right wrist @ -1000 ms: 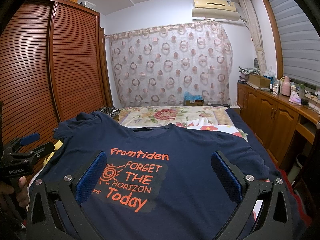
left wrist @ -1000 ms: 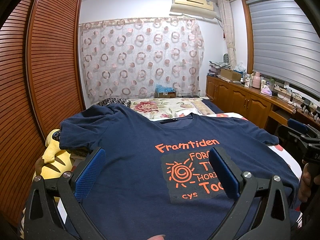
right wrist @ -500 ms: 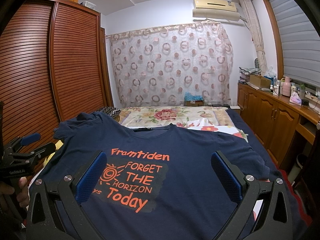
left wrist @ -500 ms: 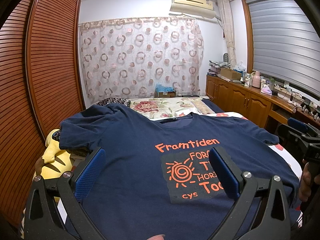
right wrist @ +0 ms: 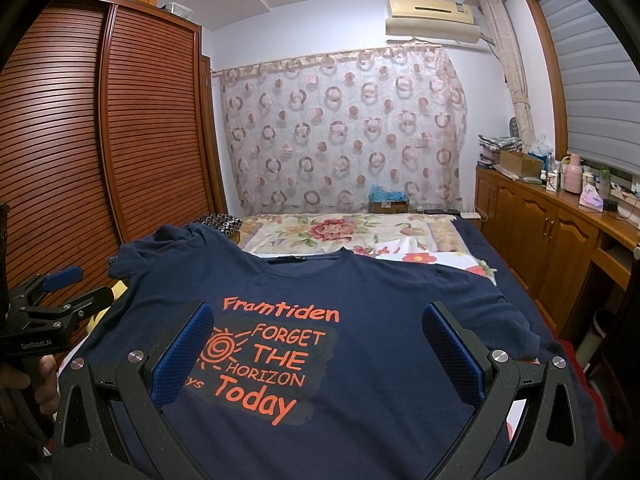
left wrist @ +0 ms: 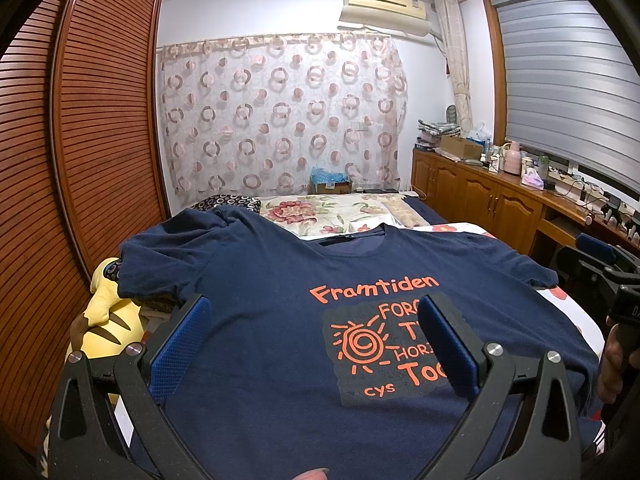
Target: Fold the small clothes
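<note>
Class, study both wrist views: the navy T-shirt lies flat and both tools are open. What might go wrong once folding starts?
1. The T-shirt's left sleeve overhangs the yellow plush toy; it may snag or fold unevenly.
2. The right sleeve looks rumpled, so creases could get folded in.

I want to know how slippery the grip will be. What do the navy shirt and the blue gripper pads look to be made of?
The navy T-shirt looks like soft matte cotton-type knit: it lies limp, without sheen. The pads look like blue rubber or textured plastic, with a fine dotted surface; which one I cannot tell.
</note>
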`<state>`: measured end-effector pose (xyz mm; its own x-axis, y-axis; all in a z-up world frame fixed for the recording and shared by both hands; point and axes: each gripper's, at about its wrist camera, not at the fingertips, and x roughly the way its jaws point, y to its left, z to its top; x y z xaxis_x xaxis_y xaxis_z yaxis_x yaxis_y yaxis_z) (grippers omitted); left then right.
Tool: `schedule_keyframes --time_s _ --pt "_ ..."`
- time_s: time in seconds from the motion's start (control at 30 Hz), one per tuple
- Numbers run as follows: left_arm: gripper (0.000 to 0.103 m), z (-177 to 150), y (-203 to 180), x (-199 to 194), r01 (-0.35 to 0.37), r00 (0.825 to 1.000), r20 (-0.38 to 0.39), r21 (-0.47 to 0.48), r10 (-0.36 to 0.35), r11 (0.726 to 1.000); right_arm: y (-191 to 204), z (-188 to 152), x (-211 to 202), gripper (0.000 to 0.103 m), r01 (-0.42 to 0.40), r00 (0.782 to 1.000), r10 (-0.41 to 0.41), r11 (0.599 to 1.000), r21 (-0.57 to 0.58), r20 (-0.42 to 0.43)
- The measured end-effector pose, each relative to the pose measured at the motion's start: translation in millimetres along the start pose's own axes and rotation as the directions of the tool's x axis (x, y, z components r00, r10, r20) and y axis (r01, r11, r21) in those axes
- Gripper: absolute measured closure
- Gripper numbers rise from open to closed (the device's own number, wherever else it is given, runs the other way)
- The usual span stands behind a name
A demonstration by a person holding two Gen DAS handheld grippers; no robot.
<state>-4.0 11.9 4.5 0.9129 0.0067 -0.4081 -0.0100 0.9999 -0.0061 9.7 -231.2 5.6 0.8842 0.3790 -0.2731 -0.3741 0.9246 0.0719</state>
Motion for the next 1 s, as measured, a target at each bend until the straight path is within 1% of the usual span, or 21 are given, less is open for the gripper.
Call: schedule_keyframes --time_s 0.57,0.6,0.63,0.73,1.0 --pt "0.000 -4 2 2 0.001 1.000 -0.008 -0.001 -0.001 1.000 0 -1 1 0.000 -0.002 1.000 0.002 1.000 -0.001 -0.002" --pt "0.000 -6 4 5 0.003 1.000 -0.013 -0.002 -0.003 1.000 1 -2 3 0.000 -0.008 1.000 0.008 1.000 -0.002 -0.005" --pt "0.000 -9 -3 10 0.005 1.000 -0.020 -0.001 -0.005 1.000 2 -2 4 0.000 -0.016 1.000 0.016 1.000 -0.004 -0.009" --pt "0.000 -13 3 15 0.002 0.999 -0.046 -0.009 -0.002 1.000 5 -5 12 0.000 -0.044 0.999 0.044 0.999 -0.017 -0.023" --pt "0.000 -23 30 42 -0.018 0.993 -0.114 -0.021 0.016 1.000 12 -8 47 0.000 -0.114 0.990 0.109 0.992 -0.045 -0.090"
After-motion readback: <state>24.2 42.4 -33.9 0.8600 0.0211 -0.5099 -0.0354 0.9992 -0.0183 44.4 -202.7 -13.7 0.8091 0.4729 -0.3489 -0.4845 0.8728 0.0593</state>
